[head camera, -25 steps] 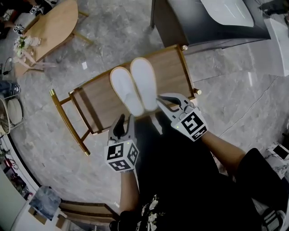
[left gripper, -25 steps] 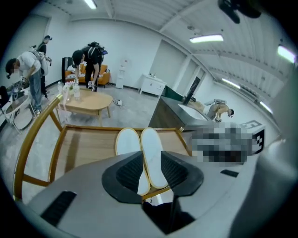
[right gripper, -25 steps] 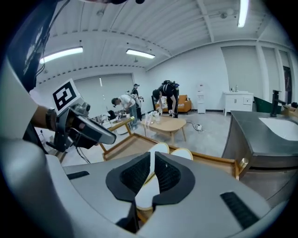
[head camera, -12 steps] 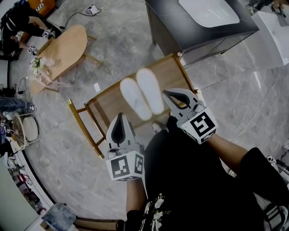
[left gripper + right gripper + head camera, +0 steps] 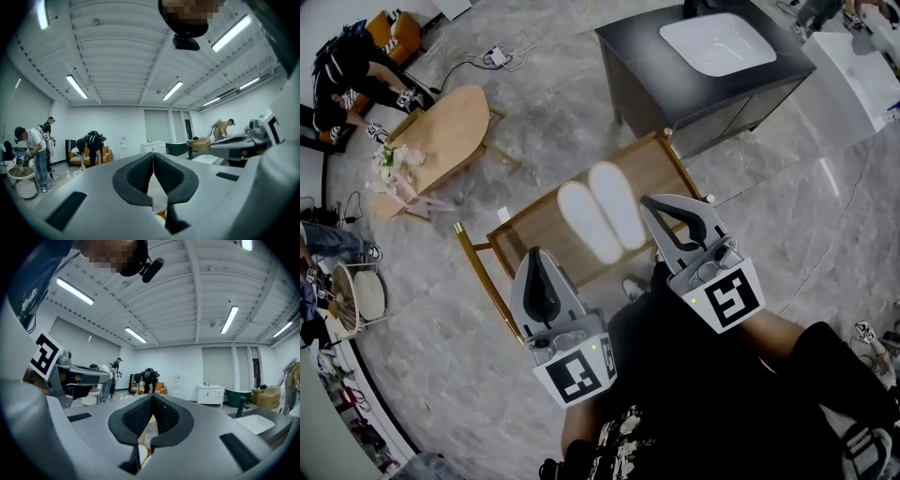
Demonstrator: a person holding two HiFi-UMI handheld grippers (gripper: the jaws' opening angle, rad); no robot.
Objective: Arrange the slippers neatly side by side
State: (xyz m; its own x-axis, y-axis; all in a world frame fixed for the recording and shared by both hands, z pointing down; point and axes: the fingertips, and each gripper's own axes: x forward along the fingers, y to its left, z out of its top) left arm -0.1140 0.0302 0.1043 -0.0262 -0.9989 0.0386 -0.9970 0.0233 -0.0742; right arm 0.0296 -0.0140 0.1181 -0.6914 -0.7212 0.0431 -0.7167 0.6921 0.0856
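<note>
Slippers [image 5: 602,208], a plain white pair, lie side by side and touching on the wooden surface [image 5: 659,167], toes pointing the same way and ends roughly level. By my judgement the arranging is done and nothing is left to move. The left tool [image 5: 537,255] and right tool [image 5: 651,202] are both closed and empty, clear of the pair
</note>
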